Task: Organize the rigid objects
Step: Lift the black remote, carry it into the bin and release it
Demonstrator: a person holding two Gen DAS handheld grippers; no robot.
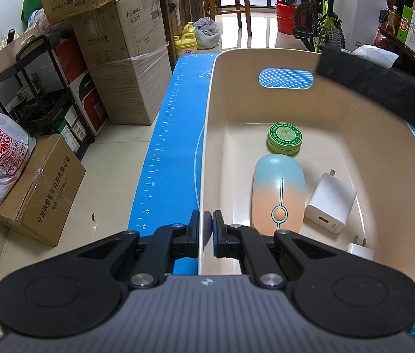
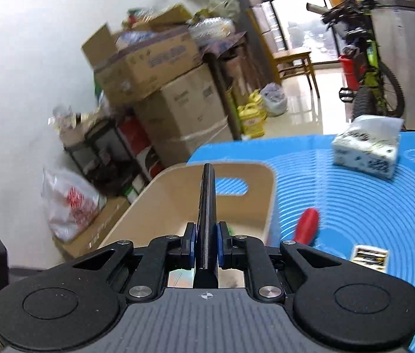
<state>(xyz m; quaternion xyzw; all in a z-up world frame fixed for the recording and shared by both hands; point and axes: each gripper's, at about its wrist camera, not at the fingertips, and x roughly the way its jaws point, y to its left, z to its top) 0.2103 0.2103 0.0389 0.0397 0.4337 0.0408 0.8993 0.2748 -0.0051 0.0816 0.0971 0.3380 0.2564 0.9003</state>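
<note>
Lower left of left wrist view: left gripper [image 1: 206,223], jaws pinched tight on the near side wall of the beige bin [image 1: 354,123], one pad outside, one inside.
Left of bin: blue mat [image 1: 166,135] with a ruler scale along its edge.
Bin floor, centre: green round tin [image 1: 284,138] at the far end, blue-and-orange mouse [image 1: 278,194] just in front of it, nearly touching.
Bin floor, right of mouse: white charger [image 1: 330,203] lying flat, prongs pointing away; second white plug [image 1: 360,250] at the lower edge, partly hidden.
Upper right of left wrist view: flat black object [image 1: 378,85], blurred, above the bin's right rim.
Centre of right wrist view: right gripper [image 2: 206,245], jaws narrow, clamped on the same flat black object [image 2: 207,214], edge-on and upright, above the bin [image 2: 160,206].
Right of bin, on mat: red object [image 2: 307,226], blurred; small striped card [image 2: 369,257]; tissue pack [image 2: 368,147] far upper right.
</note>
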